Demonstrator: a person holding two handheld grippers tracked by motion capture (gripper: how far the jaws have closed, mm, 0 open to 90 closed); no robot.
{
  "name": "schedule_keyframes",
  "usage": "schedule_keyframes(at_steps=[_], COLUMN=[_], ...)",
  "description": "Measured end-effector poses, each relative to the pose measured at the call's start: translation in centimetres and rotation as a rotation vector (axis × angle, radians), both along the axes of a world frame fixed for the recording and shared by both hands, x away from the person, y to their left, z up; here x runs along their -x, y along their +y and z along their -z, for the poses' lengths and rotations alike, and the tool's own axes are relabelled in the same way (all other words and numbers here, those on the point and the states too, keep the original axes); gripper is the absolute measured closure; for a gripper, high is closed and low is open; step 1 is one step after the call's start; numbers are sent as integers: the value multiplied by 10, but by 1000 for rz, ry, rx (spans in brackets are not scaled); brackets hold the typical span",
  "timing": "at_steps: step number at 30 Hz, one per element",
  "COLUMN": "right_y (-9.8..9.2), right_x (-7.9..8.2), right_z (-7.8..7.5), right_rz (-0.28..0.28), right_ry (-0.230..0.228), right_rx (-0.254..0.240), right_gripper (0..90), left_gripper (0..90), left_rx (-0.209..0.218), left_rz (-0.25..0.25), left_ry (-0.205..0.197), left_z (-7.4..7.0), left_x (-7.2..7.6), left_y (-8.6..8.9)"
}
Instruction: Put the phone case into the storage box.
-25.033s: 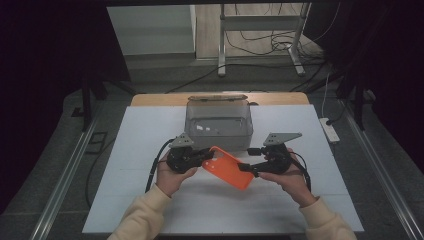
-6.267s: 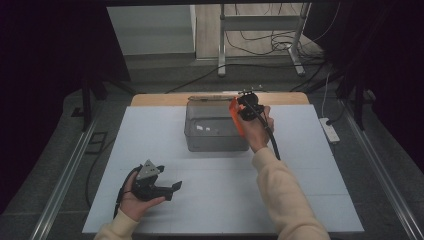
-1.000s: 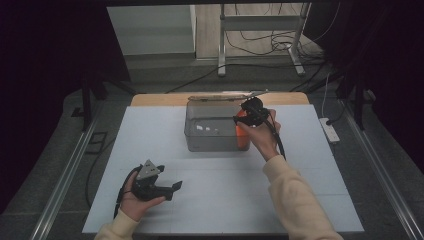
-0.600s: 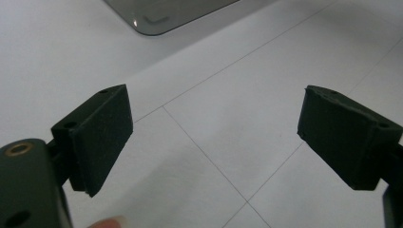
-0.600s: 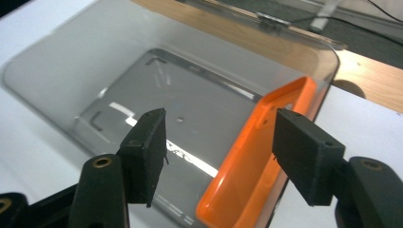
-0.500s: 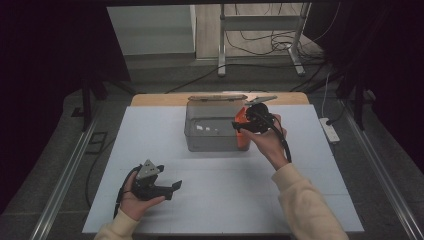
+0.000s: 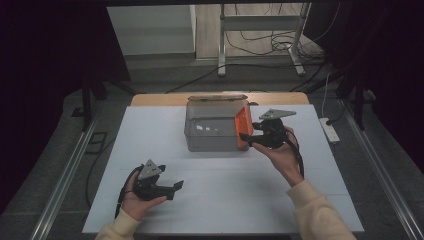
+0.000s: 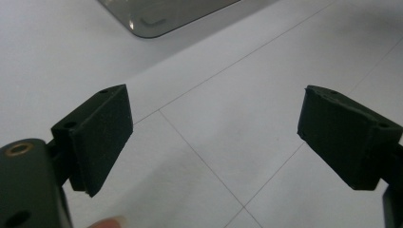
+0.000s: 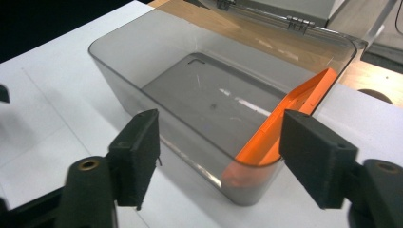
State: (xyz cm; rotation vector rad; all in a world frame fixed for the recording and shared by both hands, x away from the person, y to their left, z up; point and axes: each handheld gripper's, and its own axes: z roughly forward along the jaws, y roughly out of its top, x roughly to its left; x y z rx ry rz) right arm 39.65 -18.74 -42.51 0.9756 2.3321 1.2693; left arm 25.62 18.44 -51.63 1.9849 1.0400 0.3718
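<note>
At the left of the high view, the left gripper (image 7: 167, 188) is held low over the white bench (image 7: 100, 165), well apart from everything else; in the left gripper view its fingers (image 8: 97, 137) are seen spread wide with nothing between them but bare bench and a corner of the box. Toward the middle, a smoky transparent plastic box (image 7: 212, 129) is set on the bench with its hinged lid (image 7: 217, 98) folded back behind it. Inside the box, at its right end, a flat orange plate (image 7: 243, 125) is leaned on edge against the end wall, its lower edge down in the corner, as the right gripper view confirms (image 9: 290, 121). Just right of the box, the right gripper (image 7: 245, 137) is held level beside that end wall; its fingers (image 9: 135, 156) have just been opening and are parted, with only the box corner framed between them and no pad pressed on anything. The plate is judged thin, stiff and light, with a smooth moulded face that may slide under the pads; a hold is best taken across its upper free edge, face to face, since the lower edge is hemmed in by the wall. The box itself is judged light enough to be nudged if knocked.
</note>
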Motion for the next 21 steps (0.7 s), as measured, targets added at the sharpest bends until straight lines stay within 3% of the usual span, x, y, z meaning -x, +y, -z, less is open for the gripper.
schedule_keyframes(at_steps=[3, 7, 15, 21], right_y=[-6, -16, -34, -51], right_x=[9, 22, 42, 53], right_z=[2, 7, 16, 23], right_rz=[-11, -49, -82, -68], right_ry=[-36, -29, -45, -45], right_rx=[-3, -50, -49, -65], right_gripper=[263, 248, 241, 237], left_gripper=[116, 116, 118, 119], left_rx=[2, -6, -19, -12], left_rz=[-5, -6, 0, 7], left_ry=[-4, -6, -12, -13], left_z=[0, 0, 1, 1], left_x=[0, 0, -1, -3], left_y=[1, 1, -1, -1])
